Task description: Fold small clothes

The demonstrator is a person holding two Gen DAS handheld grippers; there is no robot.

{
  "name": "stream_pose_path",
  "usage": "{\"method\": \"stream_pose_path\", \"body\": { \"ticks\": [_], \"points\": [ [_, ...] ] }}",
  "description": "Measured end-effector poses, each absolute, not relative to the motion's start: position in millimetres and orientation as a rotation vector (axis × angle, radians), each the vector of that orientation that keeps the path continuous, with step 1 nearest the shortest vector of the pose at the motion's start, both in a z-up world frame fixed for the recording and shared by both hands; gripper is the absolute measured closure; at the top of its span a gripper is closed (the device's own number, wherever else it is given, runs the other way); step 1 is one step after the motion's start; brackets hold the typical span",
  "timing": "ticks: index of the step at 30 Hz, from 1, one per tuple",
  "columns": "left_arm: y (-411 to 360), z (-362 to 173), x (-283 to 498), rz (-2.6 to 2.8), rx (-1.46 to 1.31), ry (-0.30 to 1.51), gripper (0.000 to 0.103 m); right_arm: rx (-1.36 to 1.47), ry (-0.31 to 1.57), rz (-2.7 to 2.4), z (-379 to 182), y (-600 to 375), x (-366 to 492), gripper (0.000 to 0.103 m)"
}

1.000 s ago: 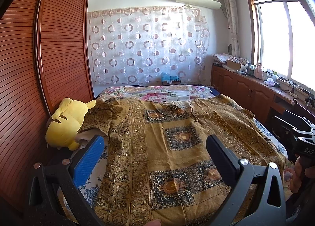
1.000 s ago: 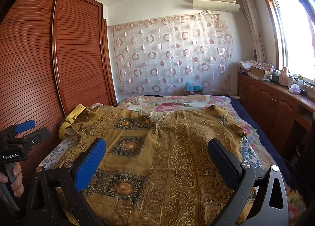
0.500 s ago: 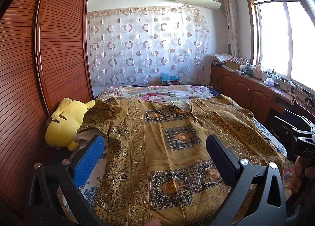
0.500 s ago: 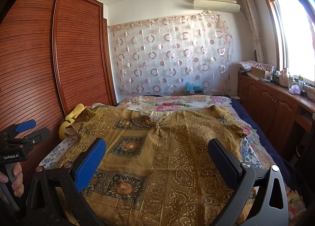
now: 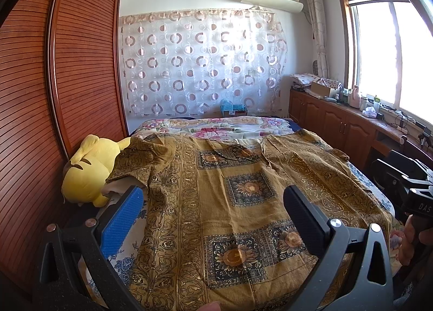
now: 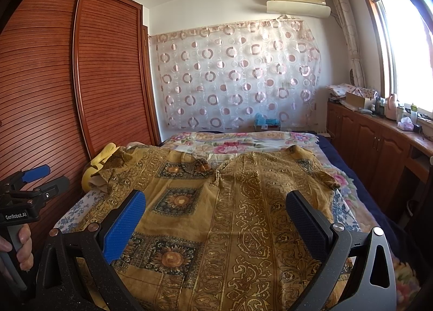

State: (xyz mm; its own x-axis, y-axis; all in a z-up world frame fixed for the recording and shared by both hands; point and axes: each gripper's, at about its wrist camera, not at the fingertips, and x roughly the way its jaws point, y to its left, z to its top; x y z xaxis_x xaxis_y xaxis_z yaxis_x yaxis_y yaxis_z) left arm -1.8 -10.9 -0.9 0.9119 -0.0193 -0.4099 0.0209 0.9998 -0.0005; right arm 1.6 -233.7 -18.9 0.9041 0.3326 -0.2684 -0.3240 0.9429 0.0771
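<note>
Nothing moved: shirt [image 5: 230,202] beyond spread fingers [image 5: 127,213]

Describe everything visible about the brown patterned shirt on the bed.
The shirt is ochre-brown, thin woven-looking cloth with sunflower squares and paisley bands. It lies spread flat, unfolded, short sleeves out to both sides, collar toward the far end. It rests on the floral bedding; its left sleeve lies against the yellow plush. Neither gripper touches it.
</note>
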Motion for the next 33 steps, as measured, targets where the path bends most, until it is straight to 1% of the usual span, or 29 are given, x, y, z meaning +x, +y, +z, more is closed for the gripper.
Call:
{"method": "stream_pose_path", "body": {
  "ticks": [12,27,33],
  "points": [
    [-13.0,-2.2,-1.1,-0.029,0.002,0.431,0.000,0.031,0.289,0.349,-21.4,-233.8,2.3,0.000],
    [21.0,-37.5,28.6,0.005,0.013,0.525,0.000,-0.037,0.307,0.400,-27.3,-224.0,39.7,0.000],
    [40.3,-49.0,44.2,0.003,0.014,0.559,0.000,-0.040,0.355,0.437,-38.4,-217.8,67.5,0.000]
  ]
}}
